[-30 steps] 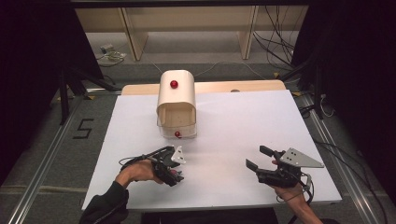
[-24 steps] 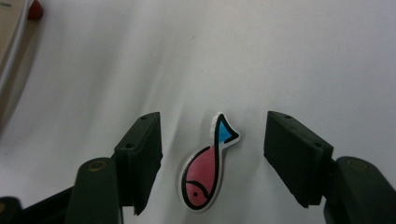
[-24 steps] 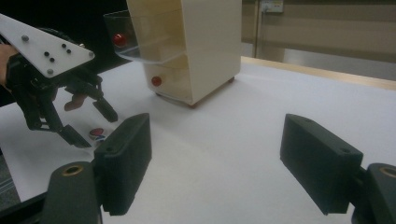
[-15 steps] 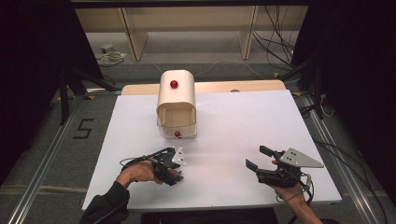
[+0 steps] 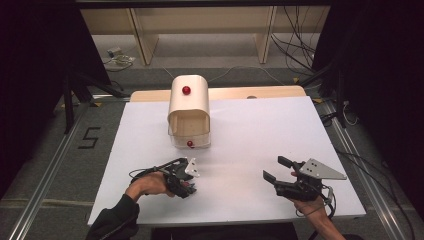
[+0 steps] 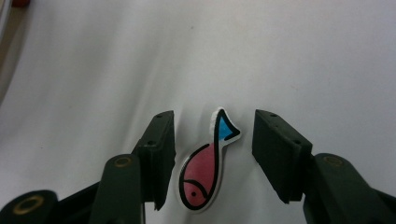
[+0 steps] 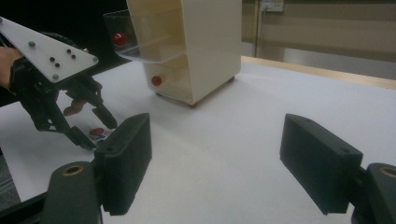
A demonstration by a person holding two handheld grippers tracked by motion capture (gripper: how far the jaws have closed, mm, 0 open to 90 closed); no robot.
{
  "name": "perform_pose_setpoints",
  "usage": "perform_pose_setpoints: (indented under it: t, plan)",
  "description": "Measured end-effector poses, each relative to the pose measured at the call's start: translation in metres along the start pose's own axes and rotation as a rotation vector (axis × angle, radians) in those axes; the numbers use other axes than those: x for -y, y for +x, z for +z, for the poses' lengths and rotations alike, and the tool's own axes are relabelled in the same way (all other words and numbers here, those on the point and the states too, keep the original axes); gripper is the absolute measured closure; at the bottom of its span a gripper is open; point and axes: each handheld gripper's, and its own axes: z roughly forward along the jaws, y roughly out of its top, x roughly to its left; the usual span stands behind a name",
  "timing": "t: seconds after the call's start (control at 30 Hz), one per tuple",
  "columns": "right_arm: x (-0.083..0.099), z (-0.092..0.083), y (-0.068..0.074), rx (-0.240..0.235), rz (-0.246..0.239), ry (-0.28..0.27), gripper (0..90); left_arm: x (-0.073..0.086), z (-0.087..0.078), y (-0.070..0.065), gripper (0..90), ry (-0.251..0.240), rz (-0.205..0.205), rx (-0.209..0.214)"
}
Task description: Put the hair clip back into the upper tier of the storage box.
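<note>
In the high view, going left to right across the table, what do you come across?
Left hand-held gripper poised over the fish sticker → cream box with red knobs, set farther back → right hand-held gripper, jaws open.

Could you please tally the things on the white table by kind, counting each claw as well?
Fish sticker, pink with a blue tail: 1
Cream cabinet with red knobs: 1
Claws, left claw and right claw: 2
Total: 4
</note>
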Motion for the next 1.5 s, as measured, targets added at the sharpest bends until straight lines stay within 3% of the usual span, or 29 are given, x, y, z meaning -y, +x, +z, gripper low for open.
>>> perform_pose_setpoints:
  t: [0.67, 1.5]
  plan:
    - [0.0001, 0.0005, 0.0003, -0.002, -0.003, 0.002, 25.9, 0.0006, 0.0009, 0.0029, 61.5, -0.009, -0.037, 0.051]
    - [0.0000, 0.0001, 0.0003, -0.002, -0.004, -0.001, 26.0, -0.0009, -0.0001, -0.0016, 73.6, 0.000, 0.003, 0.062]
